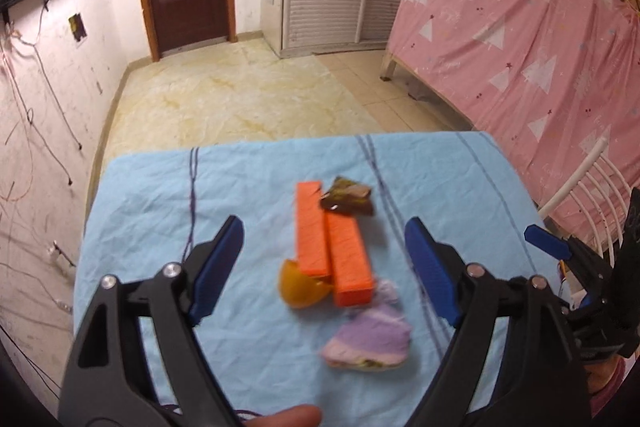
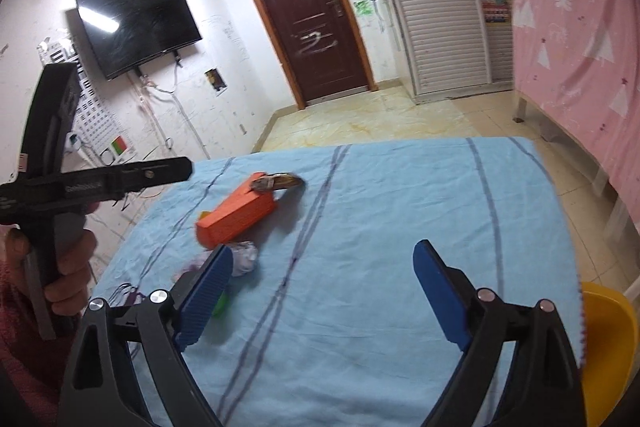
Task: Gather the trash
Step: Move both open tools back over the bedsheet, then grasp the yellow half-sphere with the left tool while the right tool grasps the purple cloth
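On the blue cloth-covered table [image 1: 152,195] lie two orange blocks [image 1: 326,247] side by side, a brown crumpled wrapper [image 1: 347,201] at their far end, an orange peel piece [image 1: 301,286] at their near left, and a purple crumpled wrapper [image 1: 370,343] nearer right. My left gripper [image 1: 324,241] is open above the blocks, empty. My right gripper [image 2: 324,269] is open and empty over the table [image 2: 400,211], right of the orange blocks [image 2: 236,213], the brown wrapper [image 2: 282,183] and the purple wrapper [image 2: 244,257].
A yellow bin or chair [image 2: 608,339] sits at the table's right edge. A white chair back [image 1: 592,187] stands right of the table. A pink-curtained bed [image 1: 520,27] lines the right wall. A small green thing [image 2: 220,305] lies by my right gripper's left finger.
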